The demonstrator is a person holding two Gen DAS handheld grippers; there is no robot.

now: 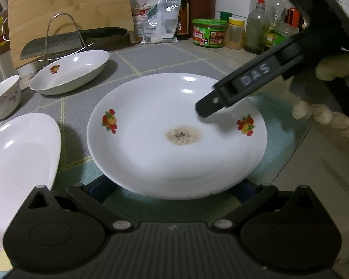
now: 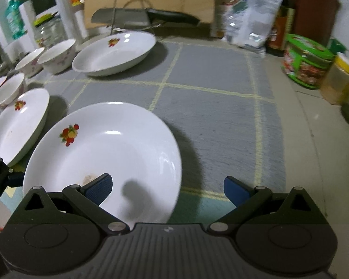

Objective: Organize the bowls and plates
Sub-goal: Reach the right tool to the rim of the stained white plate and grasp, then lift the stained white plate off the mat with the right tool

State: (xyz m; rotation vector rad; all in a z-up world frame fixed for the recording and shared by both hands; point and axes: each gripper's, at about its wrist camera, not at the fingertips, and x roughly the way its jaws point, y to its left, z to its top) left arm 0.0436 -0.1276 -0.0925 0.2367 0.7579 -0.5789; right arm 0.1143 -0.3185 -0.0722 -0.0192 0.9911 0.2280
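A white round plate [image 1: 151,125] [image 2: 118,148] with fruit decals and a brown stain in its middle lies on the mat right in front of both grippers. My left gripper [image 1: 172,193] is open, and the plate's near rim hides its spread fingertips. My right gripper [image 2: 167,189] is open too. Its left pad sits over the plate and its right pad over the mat, so the plate's right rim is between them. One right finger [image 1: 221,97] reaches over the plate's right side in the left wrist view. An oval dish [image 1: 72,72] [image 2: 114,53] lies further back, and another plate [image 1: 18,162] [image 2: 18,123] at the left.
Three small bowls [image 2: 57,55] [image 2: 30,61] [image 2: 9,90] stand at the left. A knife [image 1: 51,44] rests on a wire rack against a cutting board [image 1: 69,7]. Bottles, a green tin [image 1: 209,32] [image 2: 307,60], jars and a bag [image 2: 251,18] line the back. A gloved hand [image 1: 325,114] is at the right.
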